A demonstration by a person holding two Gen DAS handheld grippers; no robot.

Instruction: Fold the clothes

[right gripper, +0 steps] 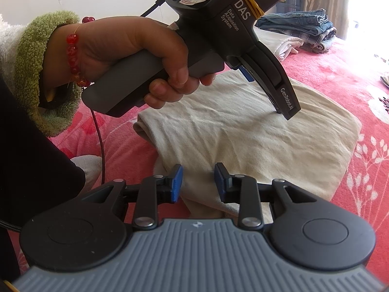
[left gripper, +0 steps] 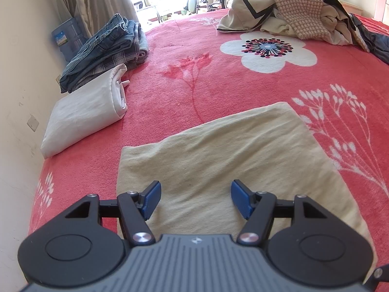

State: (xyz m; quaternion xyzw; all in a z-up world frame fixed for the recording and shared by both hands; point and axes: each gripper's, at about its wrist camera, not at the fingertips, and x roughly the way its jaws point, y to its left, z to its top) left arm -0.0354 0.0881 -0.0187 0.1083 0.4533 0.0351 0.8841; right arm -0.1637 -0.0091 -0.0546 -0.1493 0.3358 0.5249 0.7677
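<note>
The folded cream cloth (left gripper: 231,155) lies flat on the red flowered bed (left gripper: 218,73), with bare blanket past its far edge. The left gripper (left gripper: 195,200) hangs over it, jaws wide apart and empty. The right gripper (right gripper: 198,182) is a little open at its near edge, holding nothing. Folded white cloth (left gripper: 82,116) and jeans (left gripper: 104,46) sit by the wall.

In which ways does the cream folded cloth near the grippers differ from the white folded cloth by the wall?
The cream folded cloth is yellowish and creased; the white folded cloth is bright white and smoother. The cream one lies alone in the middle of the red blanket; the white one lies at the blanket's edge by the wall, next to a stack of jeans. Both are folded flat into rough rectangles.
</note>
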